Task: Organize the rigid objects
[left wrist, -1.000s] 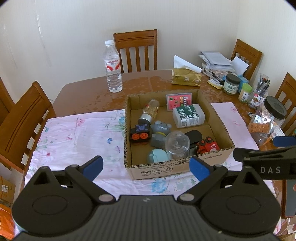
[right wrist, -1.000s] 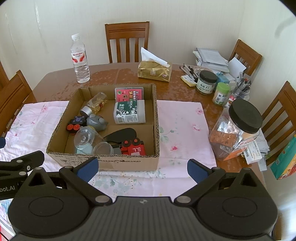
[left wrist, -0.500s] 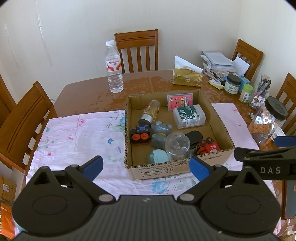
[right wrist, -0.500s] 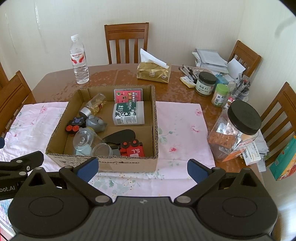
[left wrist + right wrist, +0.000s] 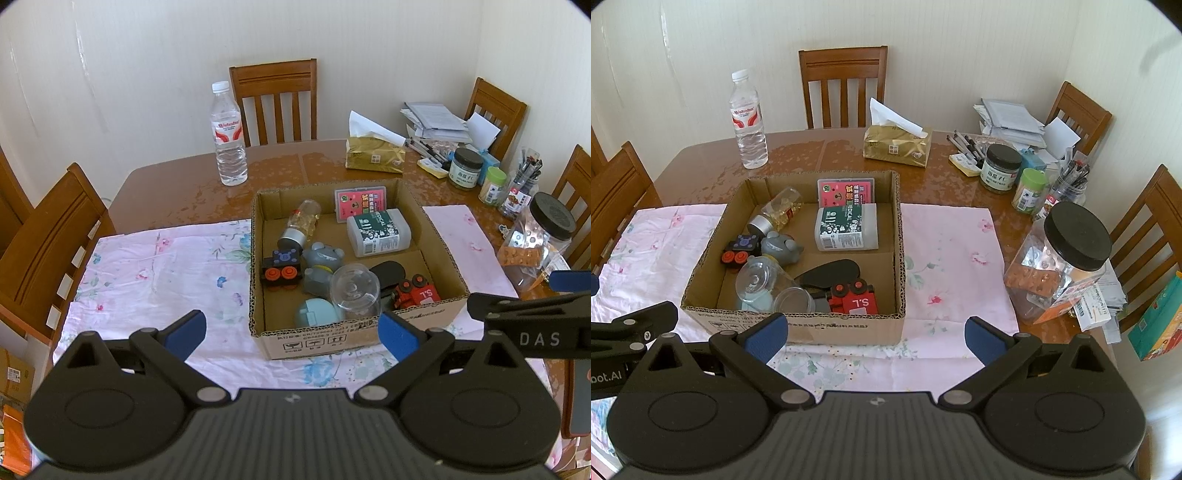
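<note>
Cardboard box (image 5: 354, 338) sits on the table, crammed with hard toys; left tongs (image 5: 291, 330) hang wide, empty. From the right view, right tongs (image 5: 875, 334) gape empty too; the glass jar (image 5: 759, 278) looks slick and fragile — pinch its sides.

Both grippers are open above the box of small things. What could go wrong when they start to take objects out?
1. The clear cup lies on its side among the toys; it may roll or slip from the fingers.
2. The red train sits close to the cardboard box front wall, so a finger could hit the wall.
3. The big jar stands near the right gripper and might get bumped.
</note>
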`<state>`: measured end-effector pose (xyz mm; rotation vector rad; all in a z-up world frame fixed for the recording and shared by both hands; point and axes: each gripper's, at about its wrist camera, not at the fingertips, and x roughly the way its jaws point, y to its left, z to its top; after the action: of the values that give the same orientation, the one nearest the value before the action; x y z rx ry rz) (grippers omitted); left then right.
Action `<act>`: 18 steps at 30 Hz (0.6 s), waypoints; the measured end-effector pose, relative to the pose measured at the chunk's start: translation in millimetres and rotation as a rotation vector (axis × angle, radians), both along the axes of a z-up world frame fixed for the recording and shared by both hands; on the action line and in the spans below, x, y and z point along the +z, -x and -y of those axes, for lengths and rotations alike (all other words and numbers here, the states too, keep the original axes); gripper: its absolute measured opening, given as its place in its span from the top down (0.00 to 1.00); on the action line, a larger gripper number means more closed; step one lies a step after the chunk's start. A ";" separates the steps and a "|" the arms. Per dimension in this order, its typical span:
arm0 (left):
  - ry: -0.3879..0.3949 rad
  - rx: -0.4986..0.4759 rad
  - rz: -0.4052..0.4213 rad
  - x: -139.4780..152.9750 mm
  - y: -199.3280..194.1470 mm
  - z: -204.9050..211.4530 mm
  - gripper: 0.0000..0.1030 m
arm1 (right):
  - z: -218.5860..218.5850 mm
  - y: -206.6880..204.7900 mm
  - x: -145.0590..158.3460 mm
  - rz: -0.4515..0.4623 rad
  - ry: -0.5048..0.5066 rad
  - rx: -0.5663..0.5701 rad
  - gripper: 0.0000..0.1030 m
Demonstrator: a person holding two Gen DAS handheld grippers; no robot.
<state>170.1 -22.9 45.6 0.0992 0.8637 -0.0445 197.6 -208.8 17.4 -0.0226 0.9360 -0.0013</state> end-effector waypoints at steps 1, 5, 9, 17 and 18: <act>-0.001 0.001 0.000 -0.3 0.1 0.0 0.04 | 0.1 -0.2 0.0 0.000 0.001 0.001 0.00; 0.000 0.001 0.002 0.8 -0.9 0.1 0.04 | 0.3 -0.2 1.0 0.003 0.000 0.001 0.00; 0.000 0.003 0.002 1.6 -1.4 0.0 0.04 | 0.2 -0.2 2.8 0.005 0.002 0.002 0.00; 0.000 0.004 0.002 1.5 -1.5 0.0 0.04 | 0.3 -0.1 2.9 0.005 0.003 0.003 0.00; 0.000 0.003 0.002 1.5 -1.2 0.0 0.04 | 0.2 0.1 2.9 0.005 0.003 0.003 0.00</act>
<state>171.3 -22.9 47.1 0.0974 0.8621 -0.0415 197.5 -208.9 20.4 -0.0270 0.9305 -0.0003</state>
